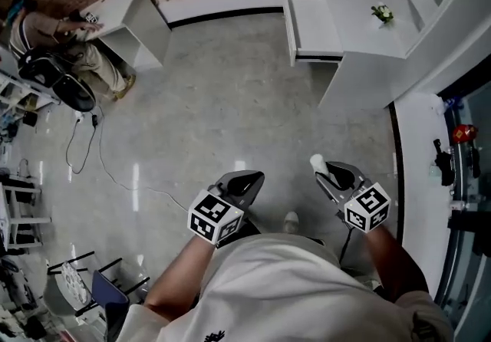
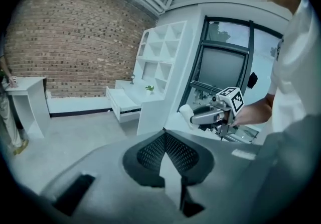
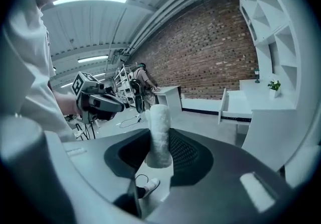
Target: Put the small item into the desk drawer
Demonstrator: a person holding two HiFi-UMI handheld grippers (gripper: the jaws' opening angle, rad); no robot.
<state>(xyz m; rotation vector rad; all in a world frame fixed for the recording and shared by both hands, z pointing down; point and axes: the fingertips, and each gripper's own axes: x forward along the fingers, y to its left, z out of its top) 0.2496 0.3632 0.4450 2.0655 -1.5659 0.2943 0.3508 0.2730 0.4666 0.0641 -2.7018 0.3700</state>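
Between the right gripper's (image 3: 160,141) two fingers (image 3: 189,153) — one white roll (image 3: 159,117).

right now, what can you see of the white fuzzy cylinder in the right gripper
The white fuzzy cylinder is a short roll with a rough, foam-like surface and rounded top. The right gripper's dark mesh pads clamp one end, so the other sticks out past the tips. Only the pads touch it, above the pale floor.

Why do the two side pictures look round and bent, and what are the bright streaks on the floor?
Left and right gripper views: wide-angle lenses bow the shelves and darken the corners. Head view: that's light glaring off the glossy floor.
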